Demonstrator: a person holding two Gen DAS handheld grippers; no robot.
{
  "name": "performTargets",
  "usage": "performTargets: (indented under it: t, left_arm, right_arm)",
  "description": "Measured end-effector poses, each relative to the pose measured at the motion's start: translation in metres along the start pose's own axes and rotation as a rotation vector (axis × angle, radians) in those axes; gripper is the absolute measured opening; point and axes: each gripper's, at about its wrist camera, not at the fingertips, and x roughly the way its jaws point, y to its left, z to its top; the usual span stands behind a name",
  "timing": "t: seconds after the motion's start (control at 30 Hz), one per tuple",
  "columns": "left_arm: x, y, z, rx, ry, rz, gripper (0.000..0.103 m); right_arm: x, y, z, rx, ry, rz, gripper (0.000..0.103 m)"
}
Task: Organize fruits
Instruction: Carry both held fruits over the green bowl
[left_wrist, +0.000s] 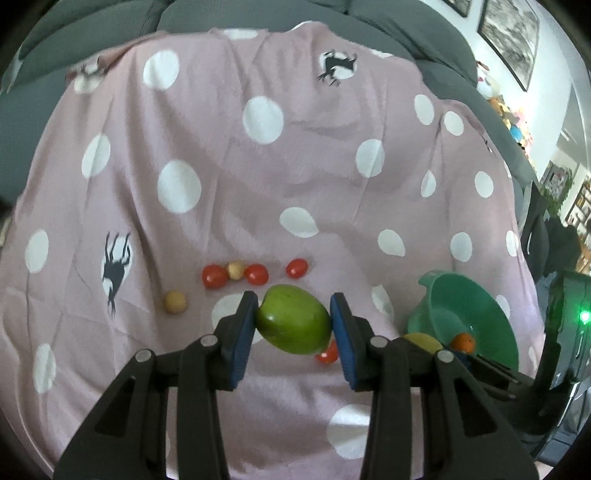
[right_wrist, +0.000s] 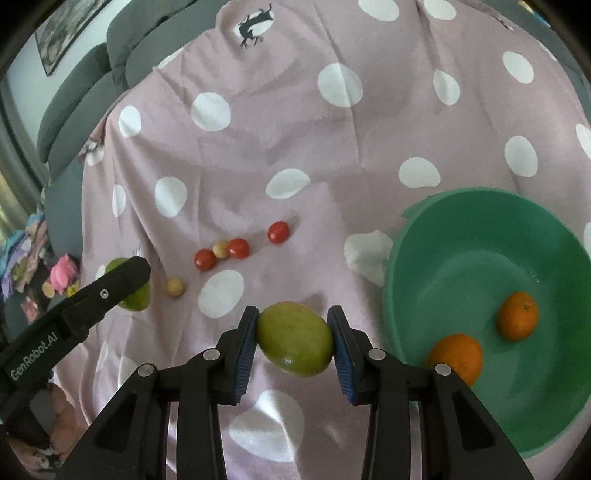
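Note:
My left gripper (left_wrist: 294, 321) is shut on a green fruit (left_wrist: 294, 324) and holds it above the pink dotted cloth (left_wrist: 258, 177). My right gripper (right_wrist: 293, 338) is shut on a yellow-green fruit (right_wrist: 294, 338) just left of the green bowl (right_wrist: 480, 236). The bowl holds two oranges (right_wrist: 456, 356) (right_wrist: 517, 315). Red cherry tomatoes (right_wrist: 238, 248) and two small tan fruits (right_wrist: 175, 287) lie on the cloth beyond both grippers. The left gripper with its green fruit (right_wrist: 135, 299) shows at the left of the right wrist view.
The cloth covers a grey sofa (left_wrist: 332, 22). The bowl shows at the right of the left wrist view (left_wrist: 476, 306), with an orange (left_wrist: 463, 341) in it. One tomato (left_wrist: 328, 355) lies under the left gripper. Toys (right_wrist: 62, 275) lie left of the cloth.

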Motion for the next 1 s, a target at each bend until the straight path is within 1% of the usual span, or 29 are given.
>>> performTargets:
  t: [0.07,0.2,0.37,0.47,0.6,0.73,1.0]
  left_arm:
    - [-0.001,-0.006,0.000,0.003,-0.005,-0.007,0.040]
    - [-0.002,-0.020,0.001,-0.005,0.006,-0.053,0.040]
    - [0.000,-0.047,0.003,0.040,0.001,-0.062,0.040]
    - [0.003,-0.064,0.004,0.057,0.006,-0.085,0.040]
    - [0.008,-0.086,0.003,0.081,0.017,-0.108,0.040]
    - [0.014,-0.107,0.003,0.101,0.028,-0.146,0.040]
    - [0.026,-0.136,0.000,0.129,0.050,-0.189,0.040]
  right_arm:
    - [-0.006,-0.003,0.002,0.006,-0.014,0.004,0.040]
    - [-0.020,-0.013,0.007,0.031,-0.050,0.012,0.040]
    - [-0.040,-0.032,0.014,0.067,-0.097,0.000,0.040]
    - [-0.049,-0.046,0.018,0.099,-0.114,-0.009,0.040]
    - [-0.058,-0.064,0.022,0.137,-0.131,-0.025,0.040]
    - [-0.064,-0.080,0.024,0.164,-0.148,-0.069,0.040]
    - [-0.069,-0.107,0.025,0.221,-0.160,-0.111,0.040]
